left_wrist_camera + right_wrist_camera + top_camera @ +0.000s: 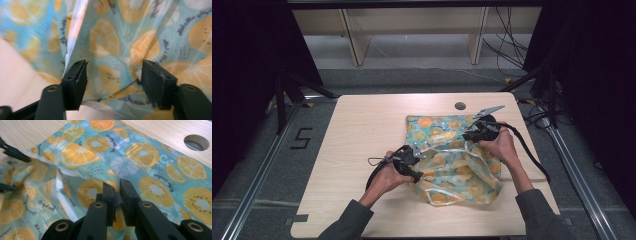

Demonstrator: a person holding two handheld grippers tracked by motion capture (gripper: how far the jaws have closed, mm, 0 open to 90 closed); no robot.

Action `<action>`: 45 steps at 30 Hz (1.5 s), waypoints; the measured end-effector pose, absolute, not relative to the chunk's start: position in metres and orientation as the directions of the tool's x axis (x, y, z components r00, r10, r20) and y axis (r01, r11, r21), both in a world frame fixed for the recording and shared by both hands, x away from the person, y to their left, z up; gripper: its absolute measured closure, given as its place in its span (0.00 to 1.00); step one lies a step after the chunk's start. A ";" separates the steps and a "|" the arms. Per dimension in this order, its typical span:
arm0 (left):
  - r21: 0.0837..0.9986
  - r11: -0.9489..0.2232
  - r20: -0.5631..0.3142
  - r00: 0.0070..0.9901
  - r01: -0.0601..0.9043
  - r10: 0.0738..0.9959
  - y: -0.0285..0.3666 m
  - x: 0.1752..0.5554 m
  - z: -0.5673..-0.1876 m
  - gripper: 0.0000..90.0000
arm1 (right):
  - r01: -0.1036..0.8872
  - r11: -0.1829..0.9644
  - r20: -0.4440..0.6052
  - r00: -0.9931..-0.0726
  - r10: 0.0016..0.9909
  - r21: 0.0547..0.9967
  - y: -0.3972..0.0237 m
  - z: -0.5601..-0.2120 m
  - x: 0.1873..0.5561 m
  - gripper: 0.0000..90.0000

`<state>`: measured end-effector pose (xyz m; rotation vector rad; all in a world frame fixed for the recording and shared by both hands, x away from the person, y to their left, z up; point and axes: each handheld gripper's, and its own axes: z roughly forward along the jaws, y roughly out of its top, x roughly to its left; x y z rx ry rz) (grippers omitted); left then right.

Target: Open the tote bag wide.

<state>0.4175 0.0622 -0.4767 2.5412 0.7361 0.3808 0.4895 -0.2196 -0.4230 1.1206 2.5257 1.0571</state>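
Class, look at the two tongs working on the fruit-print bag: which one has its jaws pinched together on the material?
The right tongs: their jaws pinch a fold of the fruit-print bag. The left tongs stand wide apart, the bag loose between them.

The bag (pixel 454 157), in the middle of the frame, looks like thin glossy plastic film, crinkled, printed with citrus slices. Under it the table (pixel 362 130) is pale wood-look board, smooth and matt. The gripper pads (pixel 156 82) are black, matt and finely grained.
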 end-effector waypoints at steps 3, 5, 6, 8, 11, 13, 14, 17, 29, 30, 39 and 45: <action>0.476 -0.775 0.151 0.829 0.416 0.538 0.058 0.420 -0.485 0.52 | 0.551 0.481 0.085 -0.713 0.696 0.682 -0.219 -0.424 0.491 0.93; 0.483 -0.775 0.137 0.839 0.407 0.526 0.057 0.422 -0.489 0.76 | 0.573 0.481 0.098 -0.704 0.704 0.664 -0.218 -0.423 0.491 0.93; 0.494 -0.774 0.139 0.843 0.396 0.519 0.058 0.423 -0.490 0.76 | 0.573 0.481 0.098 -0.704 0.704 0.664 -0.218 -0.423 0.491 0.93; 0.515 -0.779 0.142 0.860 0.359 0.490 0.064 0.419 -0.490 0.96 | 0.550 0.474 0.078 -0.705 0.704 0.688 -0.220 -0.426 0.492 0.94; 0.558 -0.752 0.089 0.876 0.350 0.474 0.068 0.410 -0.488 0.98 | 0.556 0.491 0.072 -0.708 0.703 0.670 -0.225 -0.424 0.492 0.96; 0.580 -0.741 0.042 0.896 0.339 0.442 0.077 0.399 -0.480 0.98 | 0.556 0.470 0.082 -0.701 0.709 0.685 -0.226 -0.425 0.492 0.96; 0.606 -0.716 0.010 0.897 0.346 0.442 0.082 0.393 -0.477 0.98 | 0.570 0.482 0.086 -0.700 0.709 0.666 -0.228 -0.422 0.492 0.96; 0.641 -0.704 -0.004 0.918 0.307 0.397 0.097 0.376 -0.459 0.98 | 0.566 0.478 0.103 -0.710 0.696 0.672 -0.229 -0.425 0.493 0.98; 0.790 -0.517 -0.028 0.860 0.331 0.509 0.120 0.392 -0.408 0.97 | 0.597 0.490 0.114 -0.700 0.705 0.635 -0.212 -0.434 0.501 0.85; 0.789 -0.517 -0.027 0.859 0.332 0.511 0.119 0.399 -0.409 0.97 | 0.587 0.492 0.105 -0.704 0.702 0.643 -0.212 -0.435 0.501 0.82; 0.754 -0.519 -0.063 0.830 0.403 0.554 0.112 0.425 -0.425 0.96 | 0.531 0.397 0.124 -0.700 0.703 0.749 -0.231 -0.382 0.449 0.52; 0.745 -0.522 -0.076 0.830 0.415 0.553 0.114 0.430 -0.429 0.96 | 0.504 0.477 0.102 -0.757 0.645 0.720 -0.230 -0.375 0.405 0.53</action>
